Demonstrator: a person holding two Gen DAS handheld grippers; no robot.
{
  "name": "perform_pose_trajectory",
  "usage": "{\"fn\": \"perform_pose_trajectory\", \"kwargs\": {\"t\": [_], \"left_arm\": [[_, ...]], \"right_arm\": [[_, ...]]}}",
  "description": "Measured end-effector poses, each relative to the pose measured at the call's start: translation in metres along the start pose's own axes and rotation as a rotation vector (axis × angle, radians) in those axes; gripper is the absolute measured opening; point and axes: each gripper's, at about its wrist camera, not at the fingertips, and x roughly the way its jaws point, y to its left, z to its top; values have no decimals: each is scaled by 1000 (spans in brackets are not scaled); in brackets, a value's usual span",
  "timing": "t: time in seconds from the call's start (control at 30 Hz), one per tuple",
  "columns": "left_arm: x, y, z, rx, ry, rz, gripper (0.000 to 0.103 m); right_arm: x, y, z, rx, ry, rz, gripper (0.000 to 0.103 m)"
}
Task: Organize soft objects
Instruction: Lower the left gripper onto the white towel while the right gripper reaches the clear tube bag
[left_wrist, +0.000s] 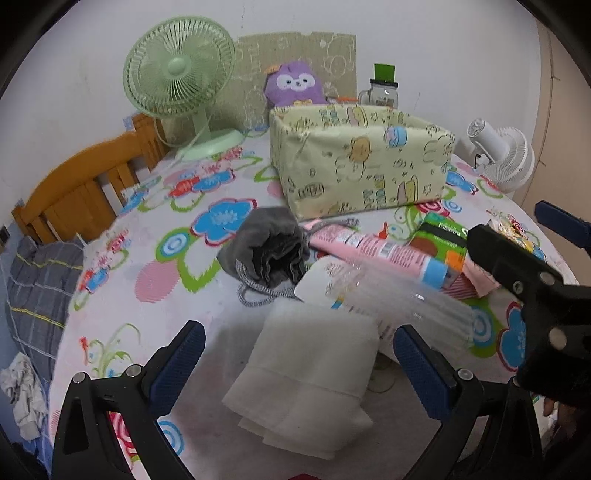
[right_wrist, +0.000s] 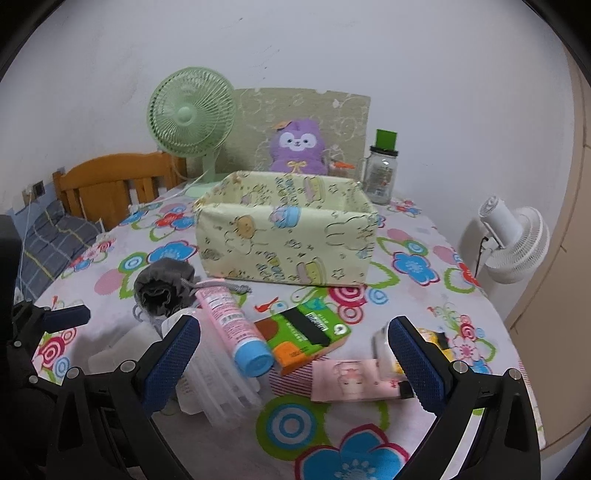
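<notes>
White wall (right_wrist: 332, 44), wooden headboard (right_wrist: 110, 181), flowered tablecloth (right_wrist: 406, 266) on table.

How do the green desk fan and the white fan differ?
The green desk fan stands on the table by the wall, grille facing forward; the white fan stands beyond the table's right edge, grille turned away. The green one looks larger. Both have round grilles.

No wording can be read. The pink tube (right_wrist: 228, 322) carries a barcode and small print, and the green packet (right_wrist: 309, 329) bears white lettering on a black band, both too blurred to make out.
</notes>
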Motion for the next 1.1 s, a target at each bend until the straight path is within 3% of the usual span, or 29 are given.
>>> {"fn": "perform_pose_trajectory", "kwargs": {"t": [0.33, 0.73, 0.93, 1.1], "left_arm": [[19, 5, -6, 23, 49, -21, 102], [31, 6, -15, 55, 88, -69, 99], [27, 4, -17, 78, 73, -97, 86], [24, 2, -18, 91, 66, -128, 78]], "right_arm": [[27, 29, -11, -82, 55, 37, 98], [41, 49, -16, -138, 109, 71, 85], [41, 48, -20, -109, 141, 104, 72], [38, 49, -22, -110, 152, 98, 68]]}}
